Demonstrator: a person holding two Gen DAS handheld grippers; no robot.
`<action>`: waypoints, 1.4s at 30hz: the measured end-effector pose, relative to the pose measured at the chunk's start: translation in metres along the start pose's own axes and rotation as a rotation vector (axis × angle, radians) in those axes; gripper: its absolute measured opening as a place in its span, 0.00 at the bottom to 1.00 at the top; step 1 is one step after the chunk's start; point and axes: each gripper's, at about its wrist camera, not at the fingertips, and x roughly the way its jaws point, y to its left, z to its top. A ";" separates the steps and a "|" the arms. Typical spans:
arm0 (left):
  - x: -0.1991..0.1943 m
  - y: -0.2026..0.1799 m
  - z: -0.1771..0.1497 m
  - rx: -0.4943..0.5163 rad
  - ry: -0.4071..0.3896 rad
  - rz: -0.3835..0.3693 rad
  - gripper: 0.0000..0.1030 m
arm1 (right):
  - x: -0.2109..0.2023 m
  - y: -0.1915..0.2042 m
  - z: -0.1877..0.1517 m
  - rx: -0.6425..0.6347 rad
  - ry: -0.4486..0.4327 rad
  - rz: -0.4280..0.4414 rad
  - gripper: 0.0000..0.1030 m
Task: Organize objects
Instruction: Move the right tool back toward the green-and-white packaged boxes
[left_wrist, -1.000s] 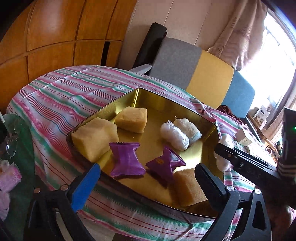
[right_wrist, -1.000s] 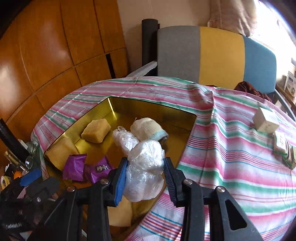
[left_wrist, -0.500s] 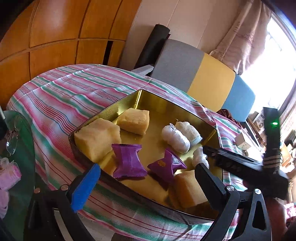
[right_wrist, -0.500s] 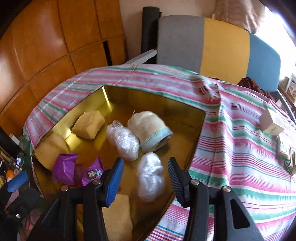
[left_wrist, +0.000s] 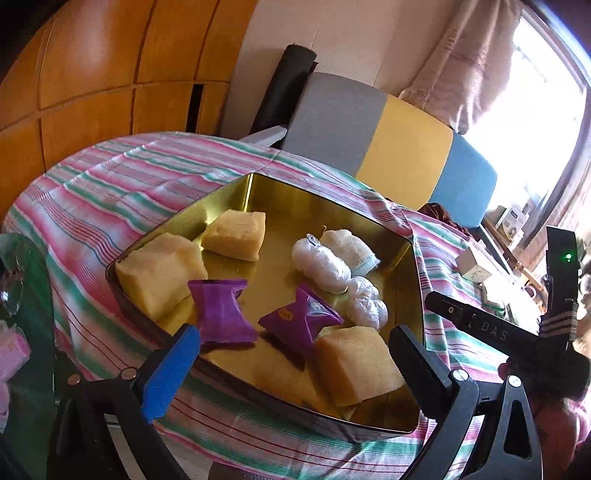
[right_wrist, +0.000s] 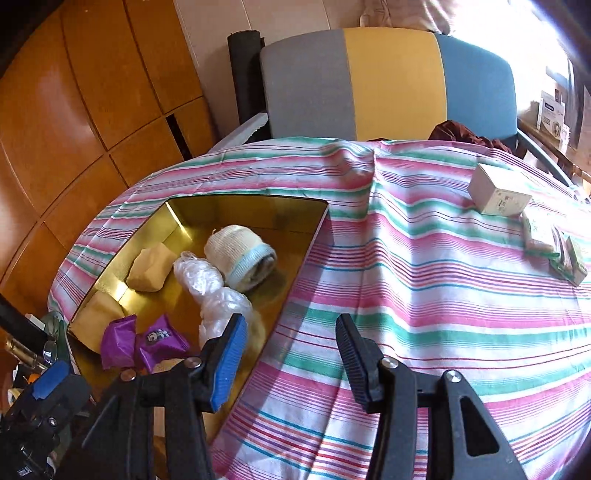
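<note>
A gold tin tray (left_wrist: 314, 195) sits on the striped tablecloth (right_wrist: 424, 295). It holds three yellow sponges (left_wrist: 236, 234), two purple packets (left_wrist: 221, 312), a rolled cloth (left_wrist: 349, 245) and two plastic-wrapped bundles (left_wrist: 321, 262). The nearer bundle (right_wrist: 225, 310) lies loose by the tray's right wall. My right gripper (right_wrist: 291, 347) is open and empty over the cloth, just right of the tray's rim; its blue fingertip (right_wrist: 229, 354) is beside that bundle. My left gripper (left_wrist: 295, 354) hangs open and empty above the tray's near edge.
A small cardboard box (right_wrist: 498, 190) and flat packets (right_wrist: 543, 232) lie on the cloth at the far right. A grey, yellow and blue chair (right_wrist: 388, 81) stands behind the table. A glass side table (left_wrist: 22, 295) with clutter is at the left.
The right gripper opened and let the plastic-wrapped bundle down into the tray, then moved right, off the tray and over the cloth. The left gripper stayed about where it was.
</note>
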 end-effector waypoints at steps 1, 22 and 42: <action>0.001 -0.002 0.000 0.007 0.001 0.006 1.00 | -0.001 -0.002 -0.001 0.000 0.002 0.005 0.49; 0.011 -0.098 -0.007 0.205 0.043 -0.102 1.00 | -0.015 -0.114 -0.029 0.200 -0.001 -0.167 0.49; 0.049 -0.203 -0.035 0.397 0.184 -0.199 1.00 | -0.040 -0.263 -0.037 0.347 -0.030 -0.340 0.54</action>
